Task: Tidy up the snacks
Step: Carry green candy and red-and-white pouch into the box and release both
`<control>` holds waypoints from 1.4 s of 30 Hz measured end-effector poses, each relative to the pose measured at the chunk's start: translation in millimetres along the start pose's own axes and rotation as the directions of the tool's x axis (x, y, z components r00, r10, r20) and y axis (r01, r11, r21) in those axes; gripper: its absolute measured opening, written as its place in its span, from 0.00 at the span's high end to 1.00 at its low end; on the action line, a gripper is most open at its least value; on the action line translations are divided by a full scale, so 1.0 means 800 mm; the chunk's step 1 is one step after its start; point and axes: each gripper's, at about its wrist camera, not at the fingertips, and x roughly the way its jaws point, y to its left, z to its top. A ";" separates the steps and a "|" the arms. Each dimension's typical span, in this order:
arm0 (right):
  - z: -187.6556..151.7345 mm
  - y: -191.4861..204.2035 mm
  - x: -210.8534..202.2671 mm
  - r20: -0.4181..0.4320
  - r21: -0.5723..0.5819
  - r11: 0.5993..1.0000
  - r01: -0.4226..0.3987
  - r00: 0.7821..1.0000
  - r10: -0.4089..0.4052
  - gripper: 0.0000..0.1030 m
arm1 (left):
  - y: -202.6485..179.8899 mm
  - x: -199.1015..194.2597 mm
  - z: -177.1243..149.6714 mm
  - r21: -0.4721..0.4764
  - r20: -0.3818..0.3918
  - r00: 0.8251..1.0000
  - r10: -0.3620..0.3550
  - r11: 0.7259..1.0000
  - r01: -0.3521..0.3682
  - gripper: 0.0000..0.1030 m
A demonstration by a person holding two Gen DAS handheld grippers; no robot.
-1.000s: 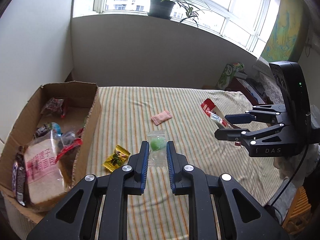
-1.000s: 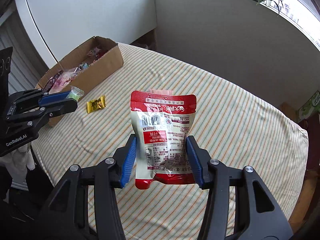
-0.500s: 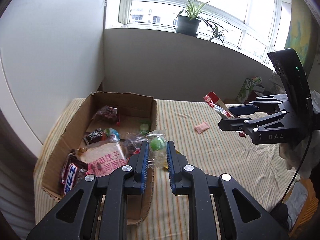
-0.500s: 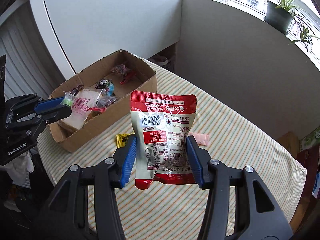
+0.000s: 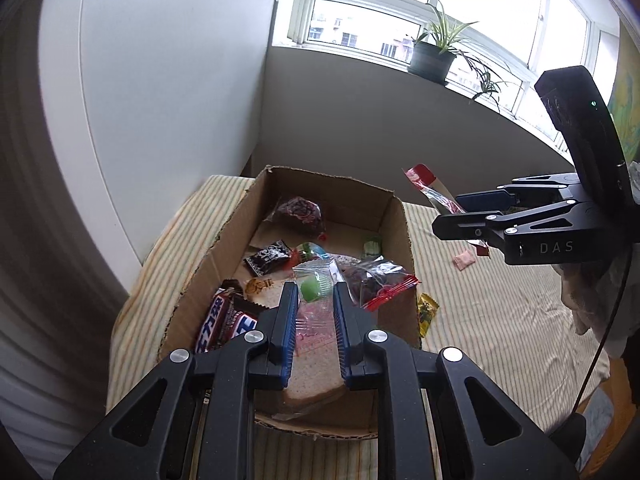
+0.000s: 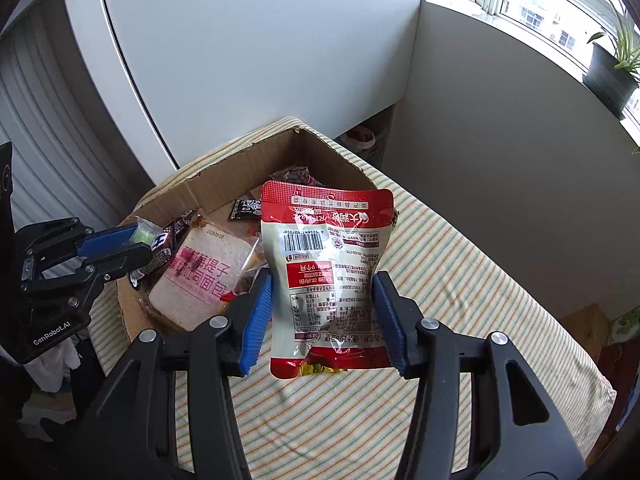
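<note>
My left gripper point(image 5: 315, 292) is shut on a clear packet with a green candy point(image 5: 311, 289) and hangs over the open cardboard box point(image 5: 394, 216). The same gripper point(image 6: 138, 240) shows at the left of the right wrist view, over the box's near corner. My right gripper point(image 6: 323, 280) is shut on a red and white snack pouch point(image 6: 328, 256), held upright above the box's right wall point(image 6: 344, 160). In the left wrist view that gripper point(image 5: 448, 216) holds the pouch point(image 5: 428, 188) edge-on, right of the box. Inside lie a wrapped bread slice point(image 6: 200, 276), a chocolate bar point(image 5: 224, 320) and several small packets.
The box stands at the left end of a striped tablecloth point(image 6: 460, 280). On the cloth lie a yellow candy point(image 5: 426, 312) by the box wall and a pink sachet point(image 5: 464, 259) farther right. A white wall panel point(image 6: 260, 40) rises behind; a potted plant point(image 5: 432, 60) stands on the windowsill.
Both grippers have swung left across the table, from over the open cloth to over the box, each keeping its packet. The box now fills the middle of both views.
</note>
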 end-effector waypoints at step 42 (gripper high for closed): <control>0.039 0.028 0.042 0.002 0.021 0.999 -0.045 0.999 0.045 0.23 | 0.019 0.012 -0.004 -0.060 -0.024 0.999 0.031 0.998 -0.032 0.58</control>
